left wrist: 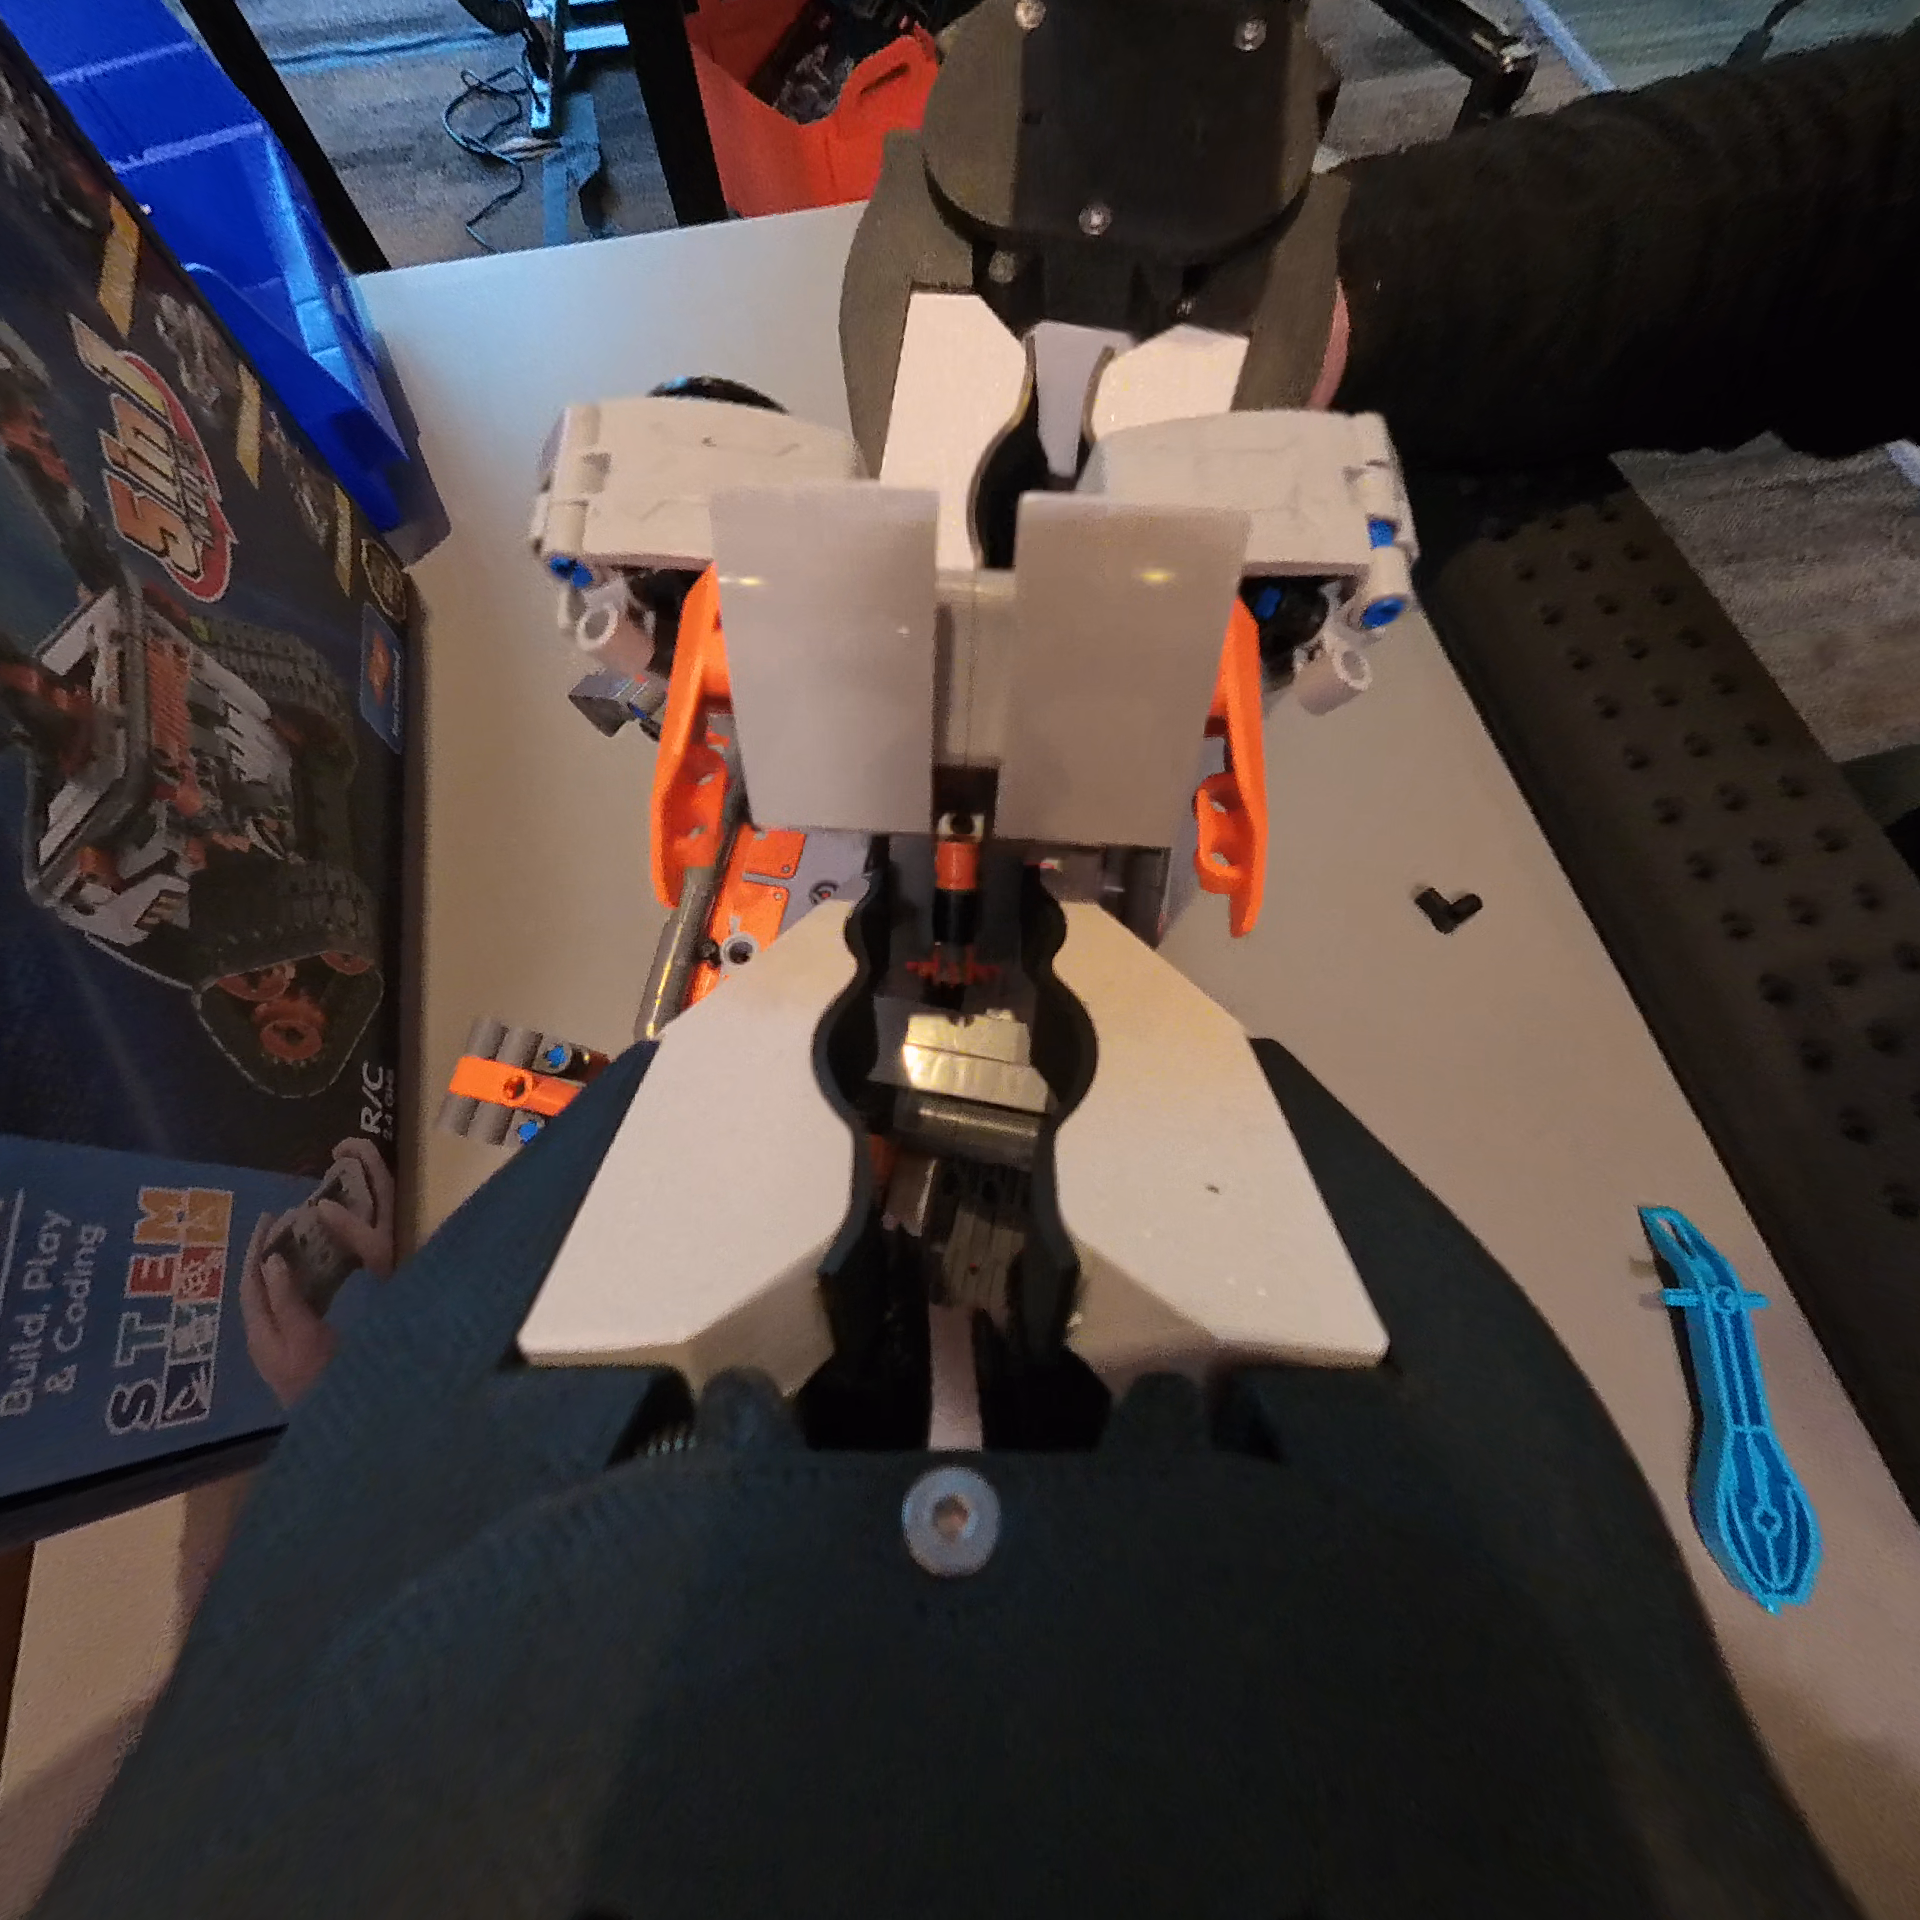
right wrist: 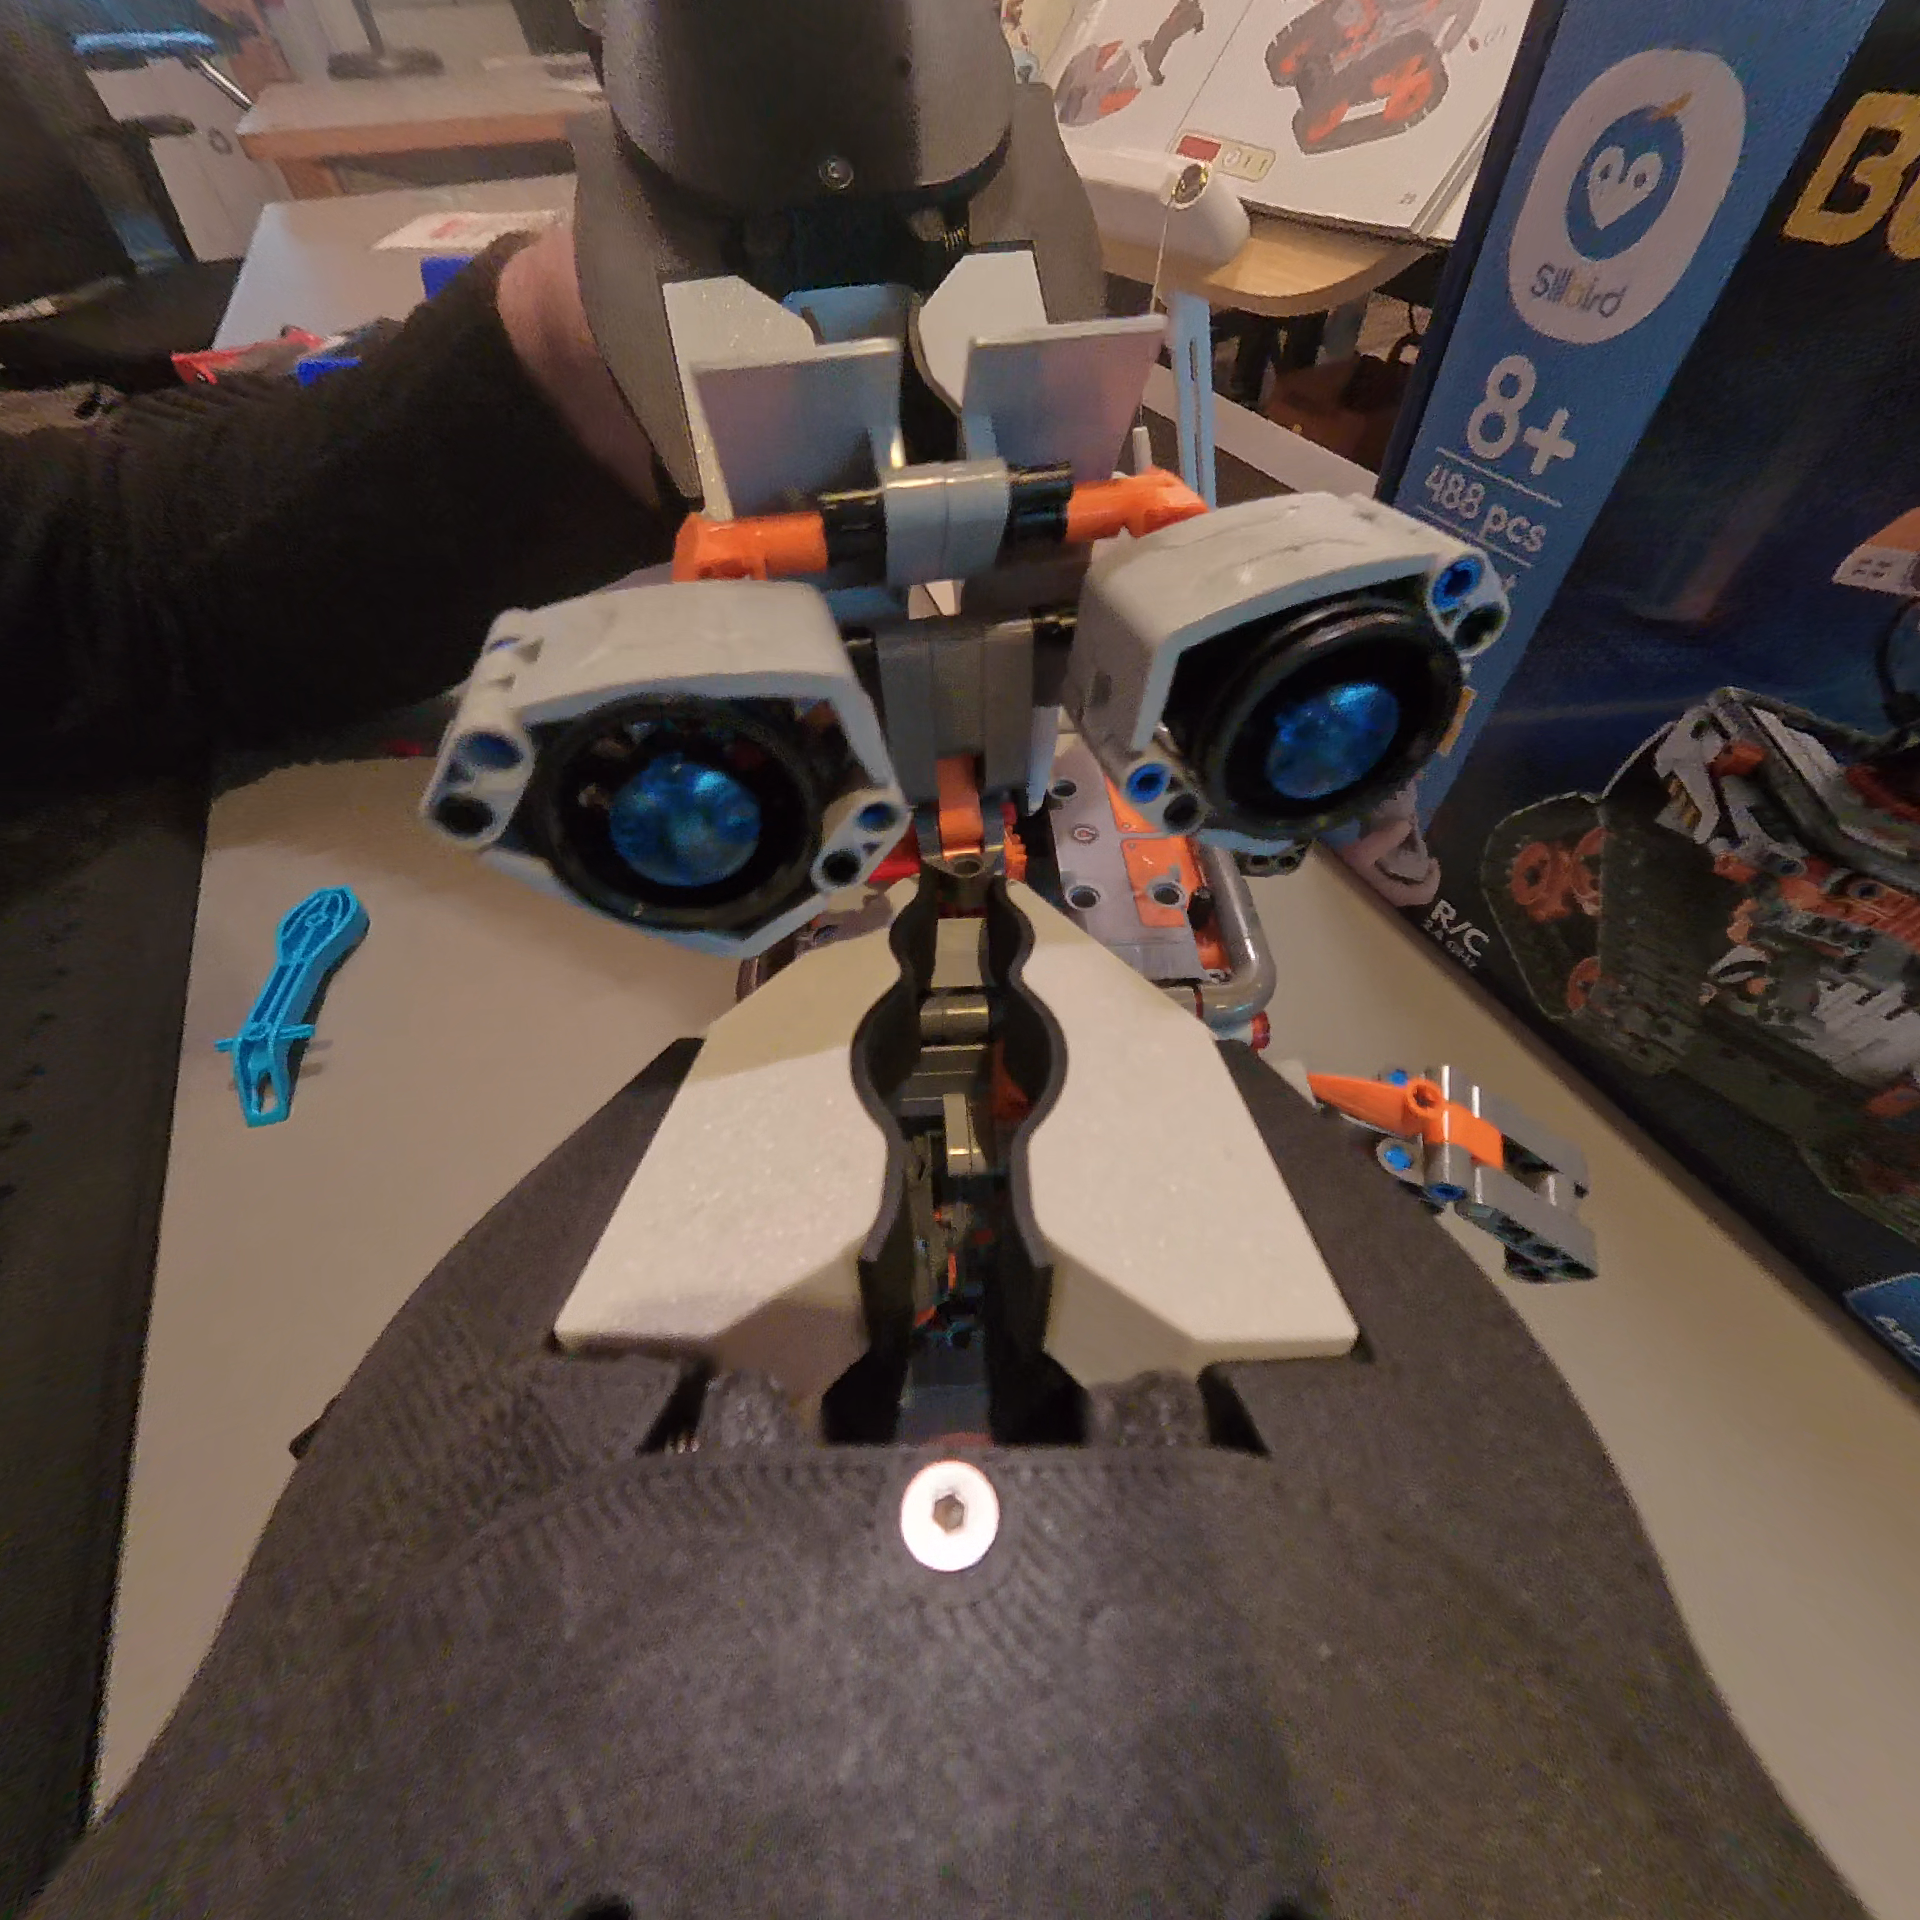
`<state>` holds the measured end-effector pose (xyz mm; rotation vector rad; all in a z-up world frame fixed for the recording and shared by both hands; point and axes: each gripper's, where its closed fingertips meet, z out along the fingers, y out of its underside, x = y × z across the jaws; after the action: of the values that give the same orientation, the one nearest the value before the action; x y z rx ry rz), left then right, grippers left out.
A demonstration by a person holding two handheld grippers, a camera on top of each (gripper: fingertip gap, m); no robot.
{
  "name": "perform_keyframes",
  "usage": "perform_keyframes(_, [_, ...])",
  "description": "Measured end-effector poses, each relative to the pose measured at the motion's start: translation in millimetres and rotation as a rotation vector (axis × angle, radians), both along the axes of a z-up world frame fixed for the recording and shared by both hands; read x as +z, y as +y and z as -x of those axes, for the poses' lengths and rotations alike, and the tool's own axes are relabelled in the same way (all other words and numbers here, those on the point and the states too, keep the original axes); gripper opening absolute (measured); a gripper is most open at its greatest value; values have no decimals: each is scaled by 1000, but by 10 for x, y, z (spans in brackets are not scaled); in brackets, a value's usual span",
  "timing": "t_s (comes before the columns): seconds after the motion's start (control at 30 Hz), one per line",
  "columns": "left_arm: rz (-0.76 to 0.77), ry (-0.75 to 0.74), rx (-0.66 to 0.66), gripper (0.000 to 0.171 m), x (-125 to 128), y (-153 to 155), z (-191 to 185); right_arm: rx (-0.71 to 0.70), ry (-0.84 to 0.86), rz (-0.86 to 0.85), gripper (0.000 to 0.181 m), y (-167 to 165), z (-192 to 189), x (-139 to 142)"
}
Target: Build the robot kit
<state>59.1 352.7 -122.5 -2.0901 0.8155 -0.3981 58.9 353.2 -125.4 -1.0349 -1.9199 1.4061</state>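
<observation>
A brick-built robot model [left wrist: 977, 644] stands on a white table [left wrist: 488, 395]. It has two grey eye housings with blue lenses [right wrist: 681, 816], orange side parts and two grey back plates. My left gripper [left wrist: 956, 920] is shut on the model's lower back, with grey and black parts between its white fingers. My right gripper [right wrist: 964, 914] faces it from the far side and is shut on the model's narrow neck below the eyes. The right gripper also shows behind the model in the left wrist view [left wrist: 1049, 416]. The left gripper's black body [right wrist: 810, 104] rises behind the model.
A blue toy box [left wrist: 187, 727] stands beside the model [right wrist: 1662, 520]. A small grey-and-orange sub-assembly [left wrist: 520, 1086], a blue plastic tool [left wrist: 1735, 1423], and a tiny black piece [left wrist: 1447, 907] lie on the table. A black perforated mat [left wrist: 1714, 831] lies along one edge. A dark sleeve [right wrist: 260, 520] reaches in. Both grippers' tips are close together, under 4 cm apart. Left tips and right tips are each some 20 cm from the tiny black piece [left wrist: 1447, 907].
</observation>
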Motion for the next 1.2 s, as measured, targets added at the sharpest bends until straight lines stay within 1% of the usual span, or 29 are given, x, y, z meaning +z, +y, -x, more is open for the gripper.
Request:
perform_keyframes(0.2, [-2, -6, 3, 23, -6, -2, 30, -8, 25, 0, 8, 26, -10, 62])
perform_keyframes(0.33, [-10, -21, 0, 23, -16, -8, 52, -13, 16, -8, 14, 26, -5, 46])
perform_keyframes(0.4, [-13, -18, -4, 23, -18, -9, 52, -15, 3, -10, 24, 20, 11, 20])
perform_keyframes(0.53, [-14, -17, -2, 24, -13, -1, 51, -5, 3, -13, 39, 7, -1, 20])
perform_keyframes(0.6, [-17, -20, -2, 23, -4, 5, 42, -10, 0, 4, 44, 12, 5, 32])
perform_keyframes(0.77, [-17, -19, -2, 23, 0, 17, 27, -34, 6, -4, 37, 18, 50, 3])
perform_keyframes(1.1, [-24, -40, 4, 23, -7, 22, 41, -23, 1, -17, 36, 16, 71, -5])
perform_keyframes(1.2, [-35, -73, 17, 24, -18, 31, 45, -23, -1, -35, 35, 14, 83, -7])
